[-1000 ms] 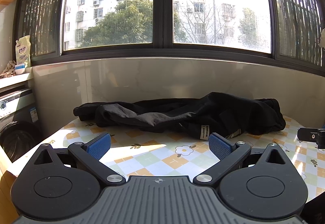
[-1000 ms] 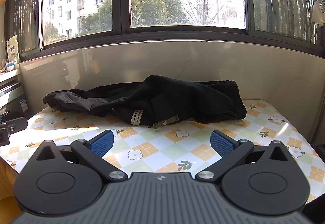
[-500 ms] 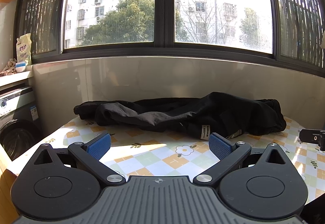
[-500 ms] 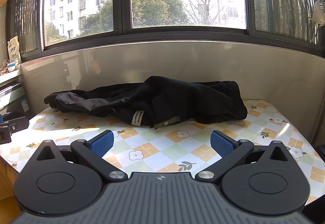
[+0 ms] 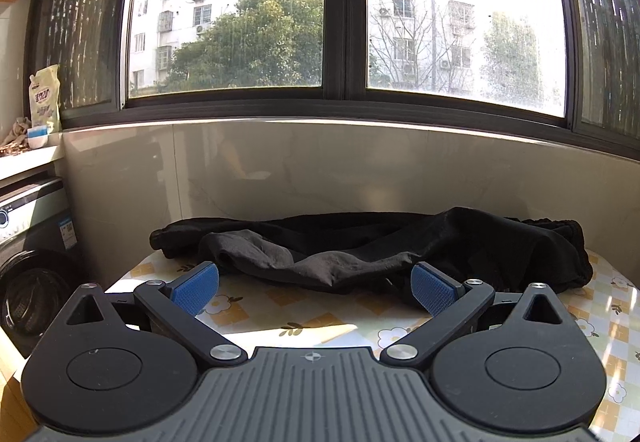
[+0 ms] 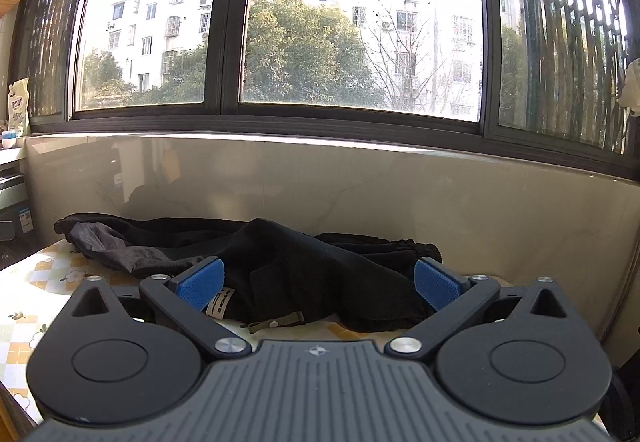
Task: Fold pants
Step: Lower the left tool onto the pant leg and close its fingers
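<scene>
Both tools closed in on pants (image 5: 360, 246), spread, empty; long axis crosswise, right tool (image 6: 316, 286) nearer waistband, left tool (image 5: 314, 288) nearer legs.

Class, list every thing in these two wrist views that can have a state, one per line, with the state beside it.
Black fabric pants: unfolded, crumpled in a heap on the table.
Left tool: open, empty, short of the pants.
Right tool: open, empty, close to the pants.
Dark-framed window: shut.
Front-loading washing machine: door shut.
</scene>
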